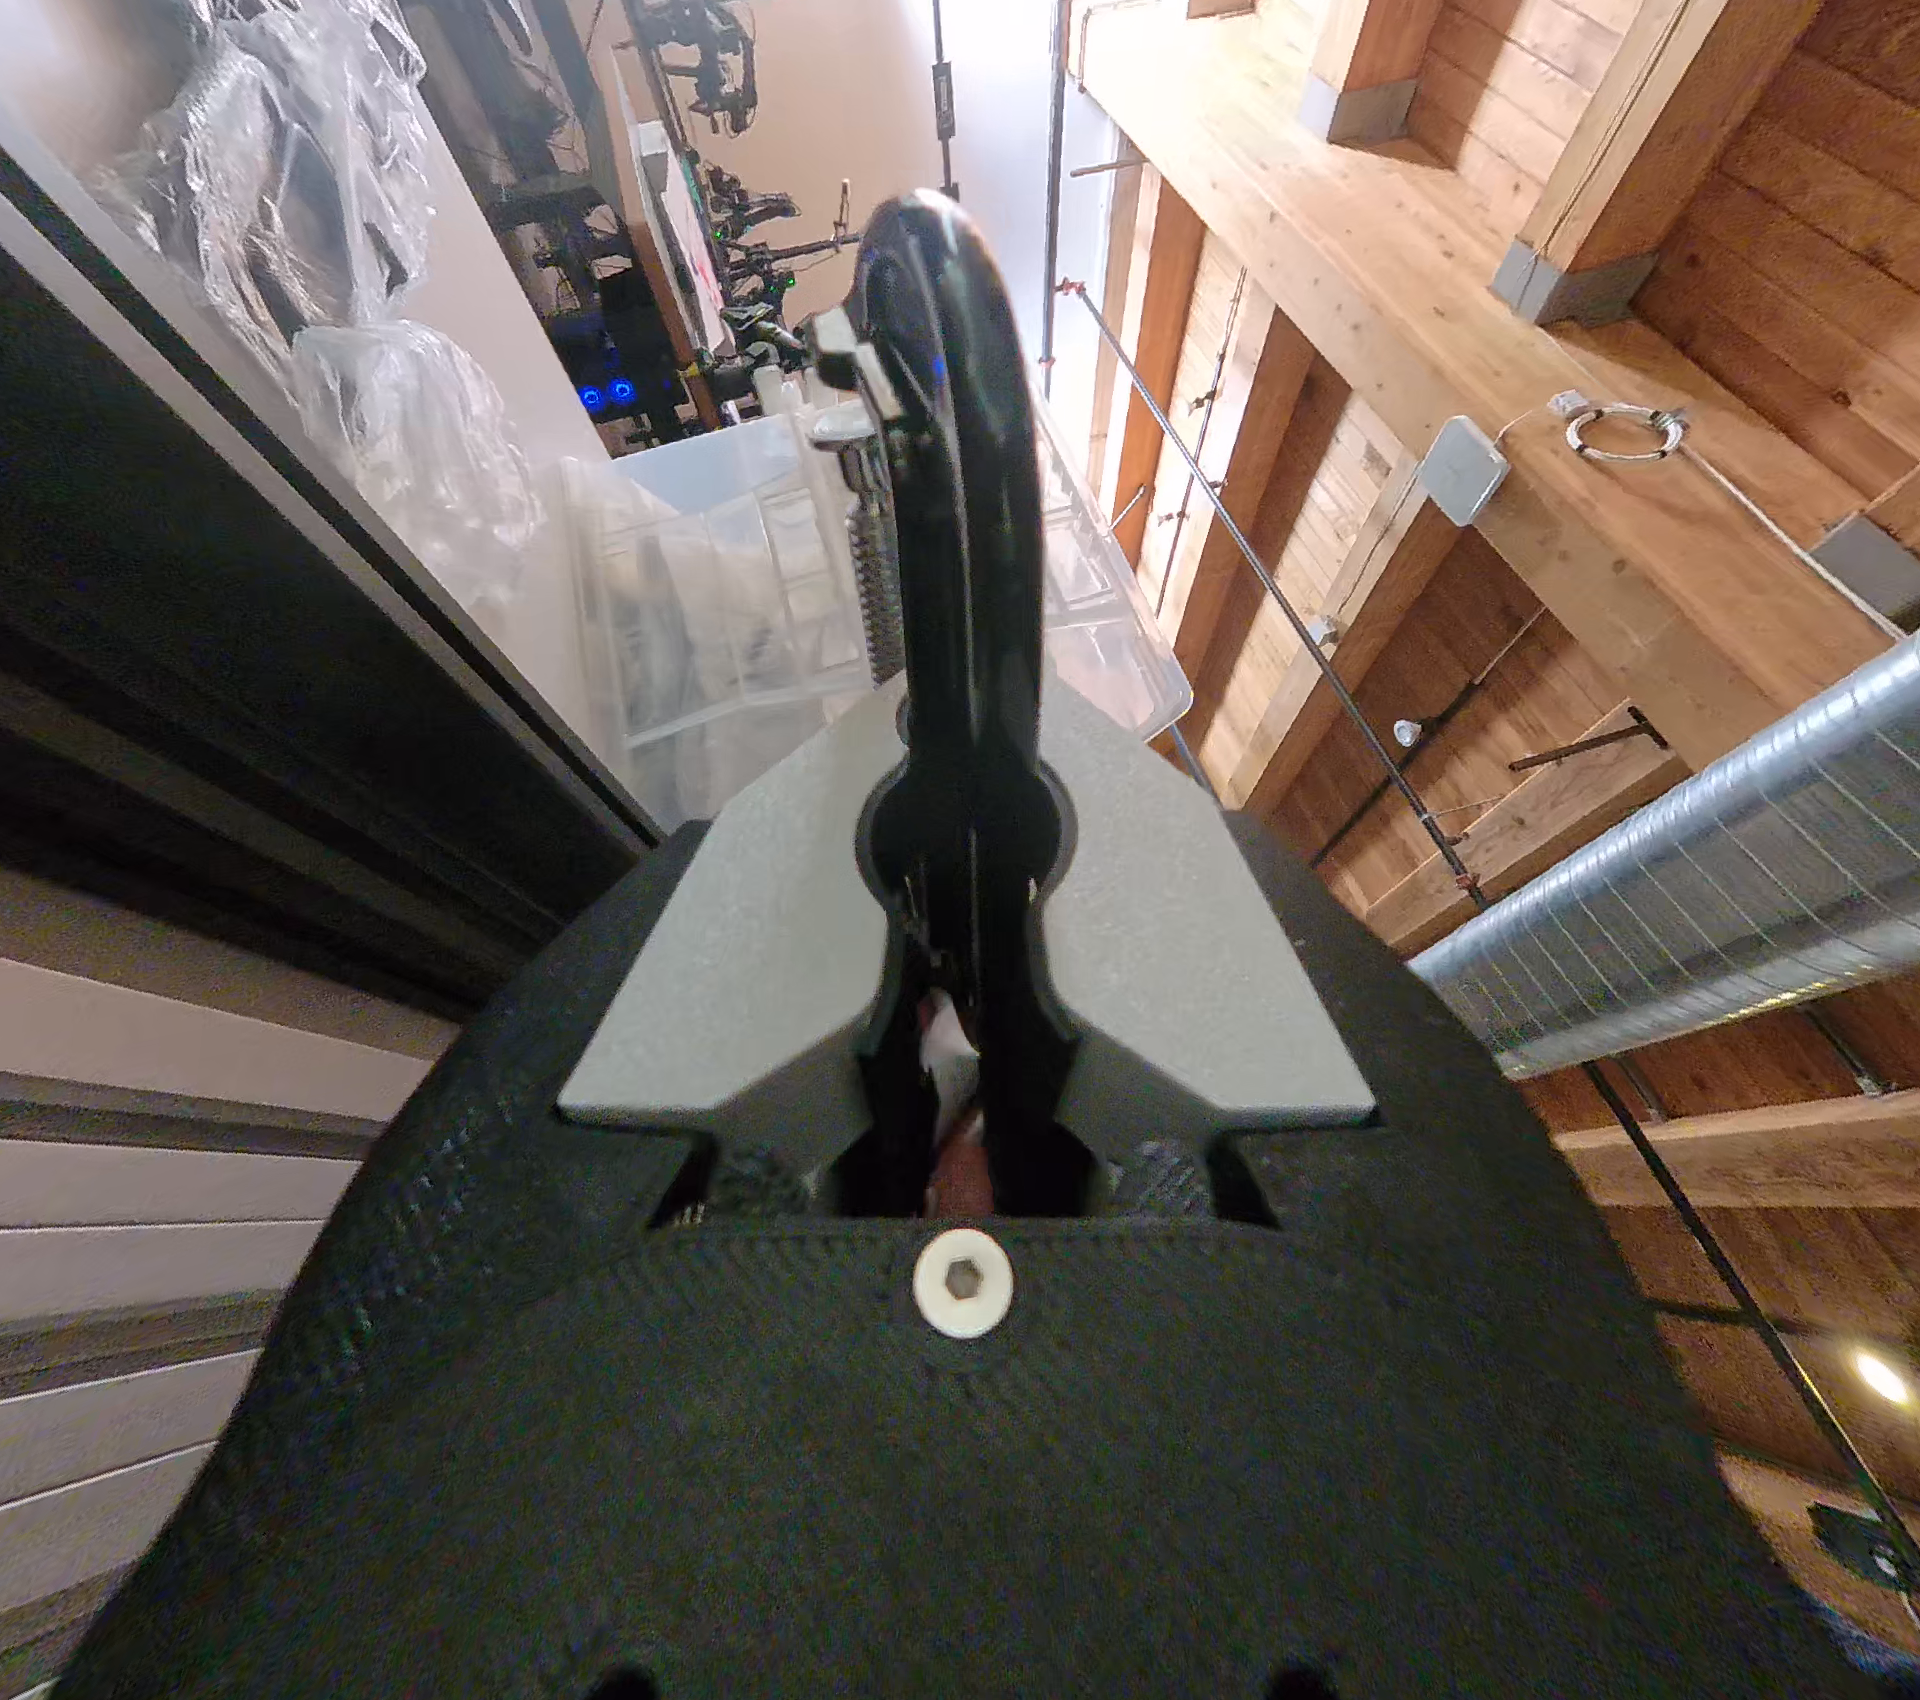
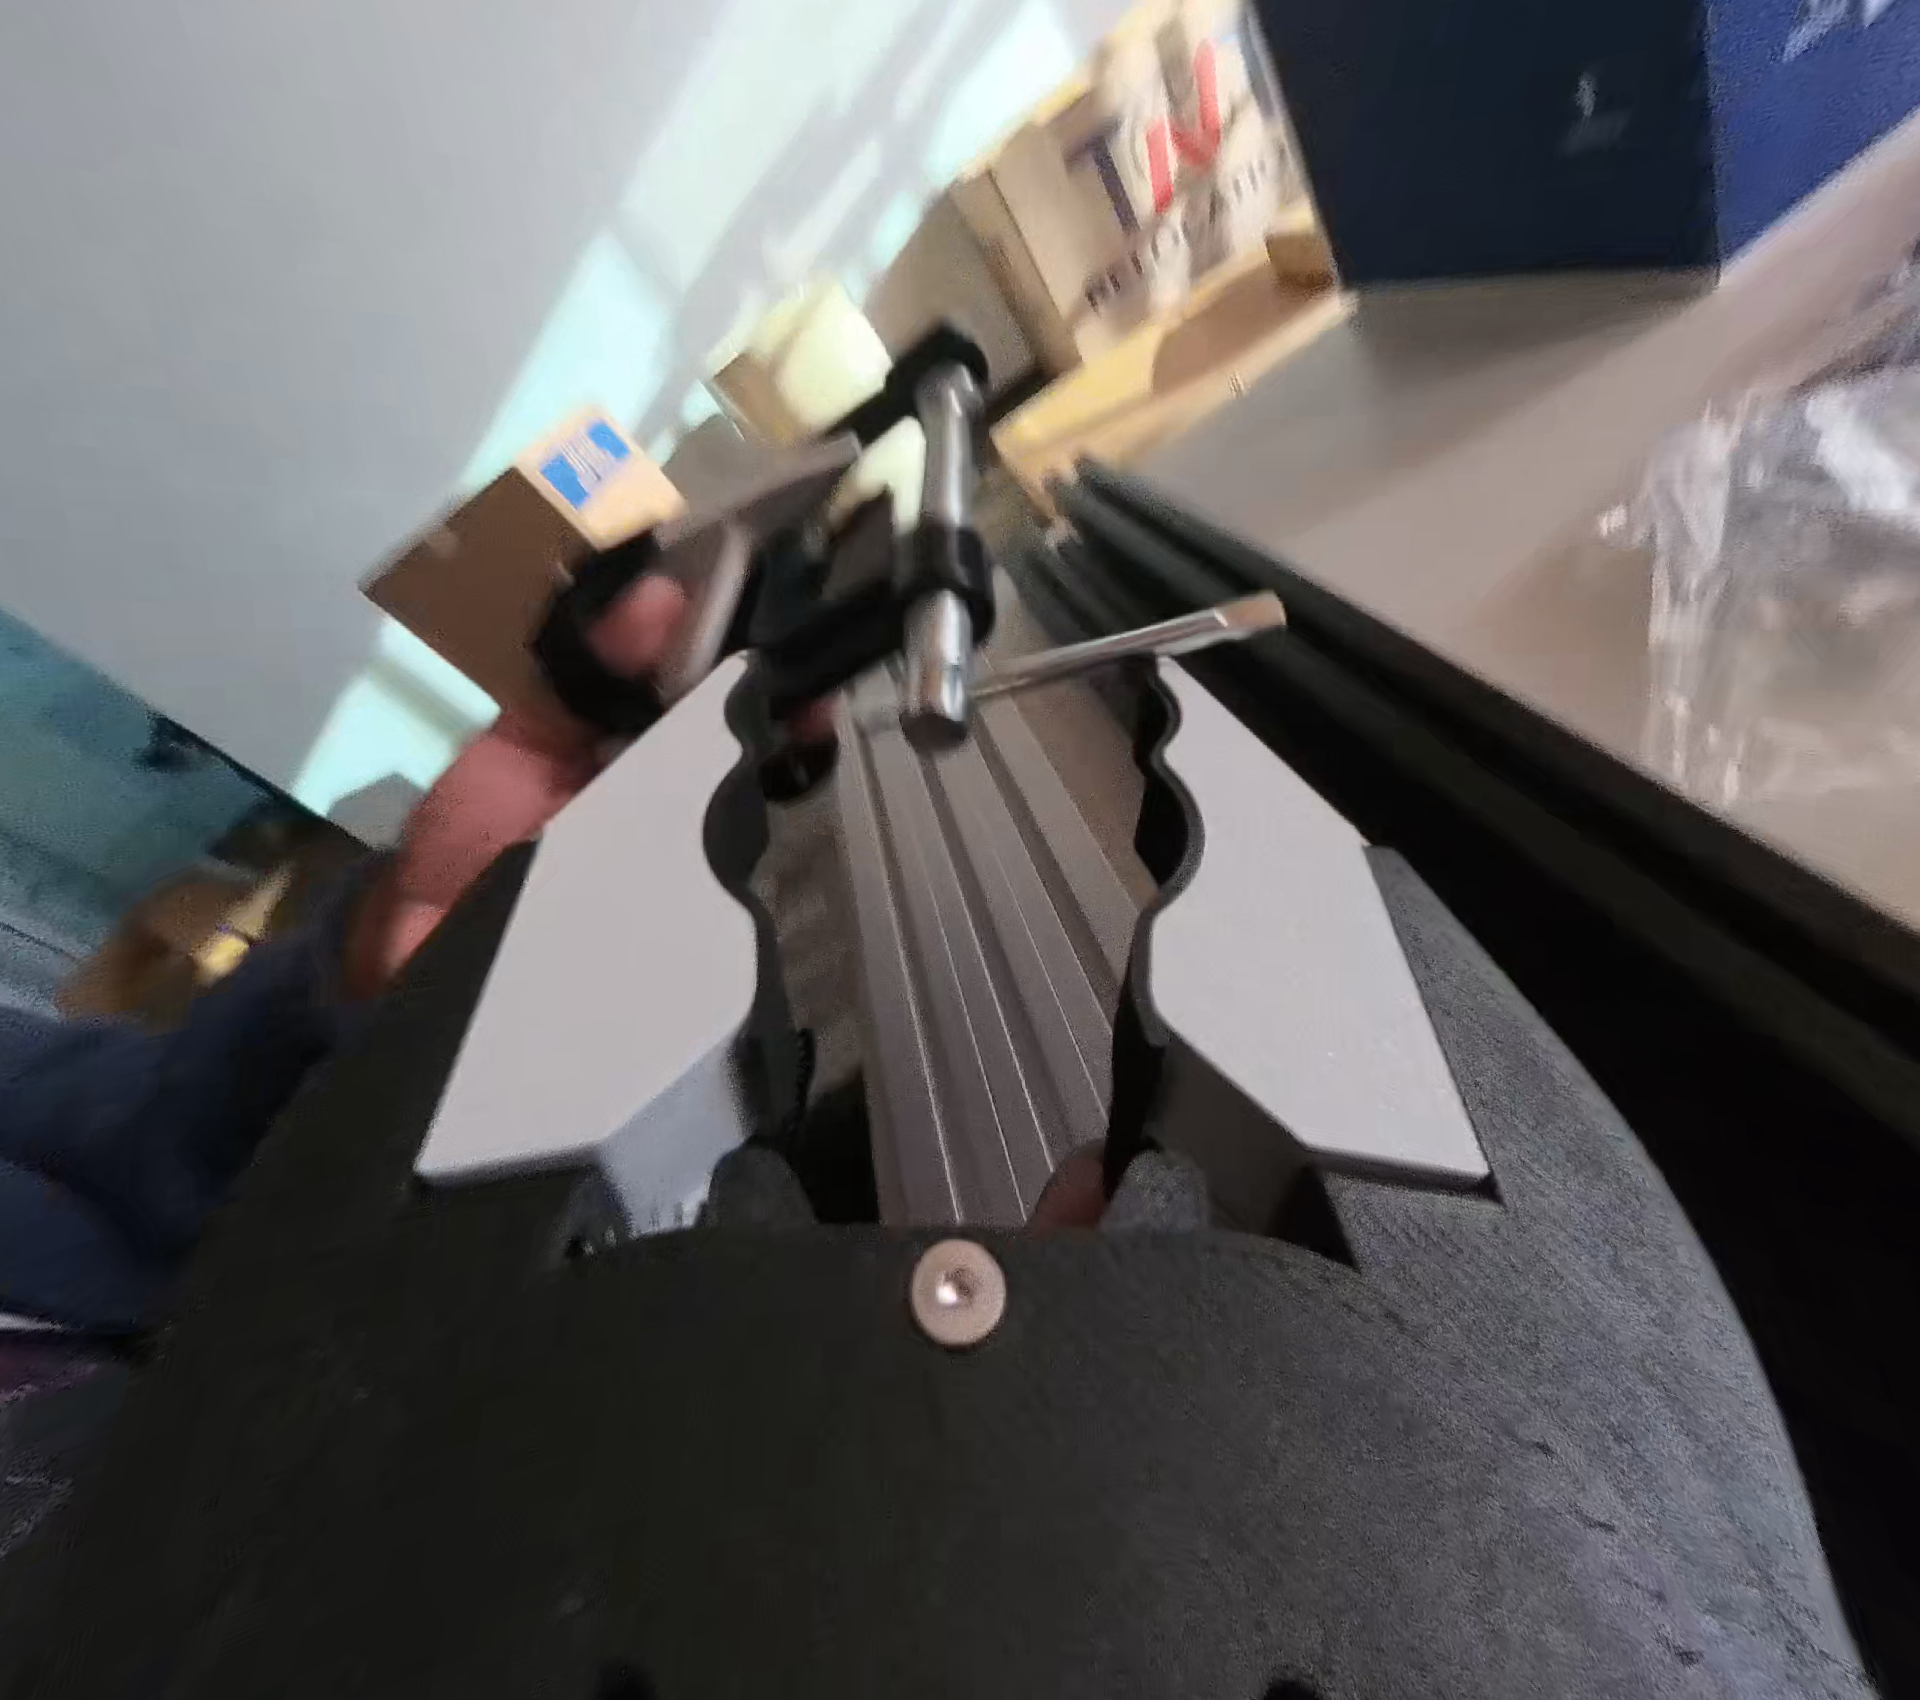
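Black and glossy, a curved handle (image 1: 951, 445) at frame centre of the left view, clamped edge-on in the left gripper (image 1: 961, 777), fingers drawn narrow onto it near its base. Likely to pivot or slide out, given the slick surface and so much length standing beyond the grip. Beside it a spring (image 1: 878, 601) and a small metal tab; hard to say what tool this belongs to, with its lower end buried between the fingers. Behind, a clear bin (image 1: 727, 549), and crinkled plastic wrap (image 1: 281, 123) at upper left. In the right view, a grey ribbed bar (image 2: 977, 954) running up the middle, flanked closely by the right gripper (image 2: 956, 684); seemingly gripped, though impossible to confirm pressure on both sides through the blur. At the bar's far end a steel screw (image 2: 945, 528) with a crossbar (image 2: 1132, 642), and a hand (image 2: 488, 798) at centre left on a black fitting. Risk of the bar twisting under that hand's pull, or of fingers pinched near the screw. Cut off at upper right, a blue box (image 2: 1507, 19); far background smeared.
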Demonstrator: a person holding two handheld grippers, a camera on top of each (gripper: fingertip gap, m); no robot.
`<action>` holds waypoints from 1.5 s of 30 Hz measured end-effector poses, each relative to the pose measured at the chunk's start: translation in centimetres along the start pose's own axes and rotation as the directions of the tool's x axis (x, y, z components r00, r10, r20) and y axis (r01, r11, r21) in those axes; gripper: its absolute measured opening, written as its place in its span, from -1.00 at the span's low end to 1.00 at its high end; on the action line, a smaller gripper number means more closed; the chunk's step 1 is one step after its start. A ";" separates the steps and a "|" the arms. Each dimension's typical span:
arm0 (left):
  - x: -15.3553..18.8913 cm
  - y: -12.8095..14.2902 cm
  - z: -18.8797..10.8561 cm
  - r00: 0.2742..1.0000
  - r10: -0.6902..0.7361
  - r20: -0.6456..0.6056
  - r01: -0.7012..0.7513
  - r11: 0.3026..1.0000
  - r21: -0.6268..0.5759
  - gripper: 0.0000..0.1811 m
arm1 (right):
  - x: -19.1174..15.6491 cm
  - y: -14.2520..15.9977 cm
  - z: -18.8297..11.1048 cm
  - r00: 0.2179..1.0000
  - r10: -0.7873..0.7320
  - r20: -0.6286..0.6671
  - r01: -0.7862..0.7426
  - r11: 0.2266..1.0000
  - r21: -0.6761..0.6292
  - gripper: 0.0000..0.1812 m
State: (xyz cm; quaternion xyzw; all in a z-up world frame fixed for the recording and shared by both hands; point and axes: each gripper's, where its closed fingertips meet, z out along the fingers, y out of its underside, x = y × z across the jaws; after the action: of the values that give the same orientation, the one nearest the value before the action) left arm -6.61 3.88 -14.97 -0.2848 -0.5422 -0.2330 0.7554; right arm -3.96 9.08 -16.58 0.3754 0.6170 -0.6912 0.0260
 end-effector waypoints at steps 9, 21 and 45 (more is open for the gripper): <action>-1.2 -0.3 -0.2 0.999 -0.001 0.040 0.000 1.000 0.014 -0.83 | -5.9 1.9 0.4 0.946 -0.298 0.131 0.312 0.945 -0.102 -0.24; -0.8 -1.0 -0.4 1.000 -0.031 -0.001 0.031 0.999 0.028 -0.83 | -4.2 7.1 1.4 0.905 -0.422 0.055 0.417 0.854 -0.311 -0.28; -1.8 -0.4 -0.1 0.999 -0.013 0.045 0.015 1.000 -0.027 -0.81 | -1.9 -0.1 0.2 0.834 -0.545 -0.083 0.531 0.835 -0.143 -0.25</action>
State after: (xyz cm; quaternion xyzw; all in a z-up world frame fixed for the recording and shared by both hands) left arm -7.35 3.57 -16.65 -0.2963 -0.5577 -0.2392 0.7375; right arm -2.75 8.13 -15.43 0.2255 0.7365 -0.6102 -0.1854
